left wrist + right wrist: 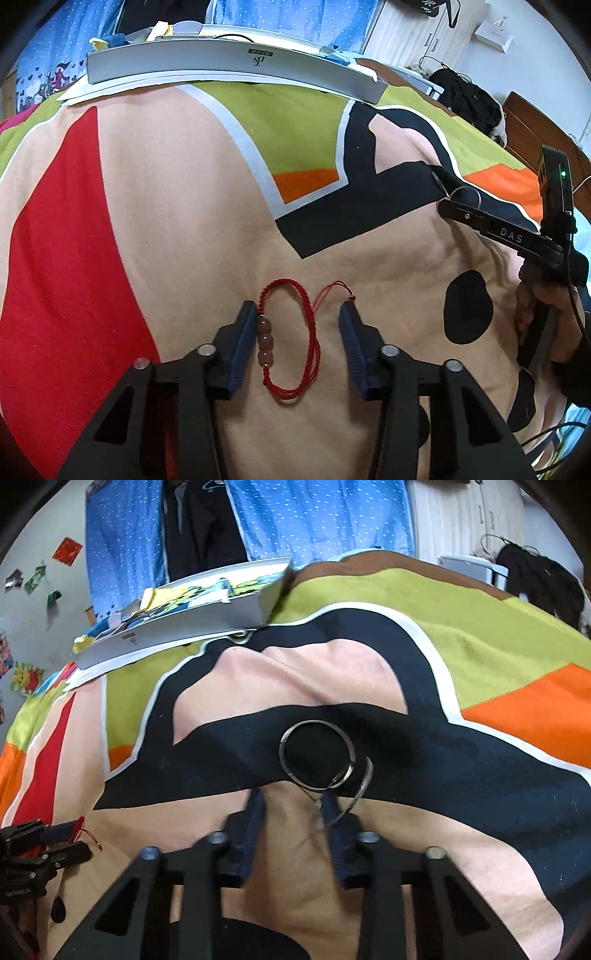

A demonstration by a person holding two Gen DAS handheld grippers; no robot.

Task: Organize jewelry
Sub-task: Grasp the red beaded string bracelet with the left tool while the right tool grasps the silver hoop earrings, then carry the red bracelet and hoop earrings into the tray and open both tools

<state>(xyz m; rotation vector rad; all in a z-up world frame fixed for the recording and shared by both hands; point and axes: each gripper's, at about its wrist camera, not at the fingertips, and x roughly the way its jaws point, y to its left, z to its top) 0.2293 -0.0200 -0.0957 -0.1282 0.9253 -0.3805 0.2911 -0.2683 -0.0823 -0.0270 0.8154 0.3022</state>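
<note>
Bright patchwork blanket, blue dotted curtain at 12 o'clock. Left gripper wide open, straddling red bracelet. Right gripper open, empty; silver bangle just ahead. Grey tray at 12.

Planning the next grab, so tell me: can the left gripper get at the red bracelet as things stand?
Probably yes. The left gripper is open and the red bracelet lies flat on the blanket between its fingers, nothing covering it.
</note>
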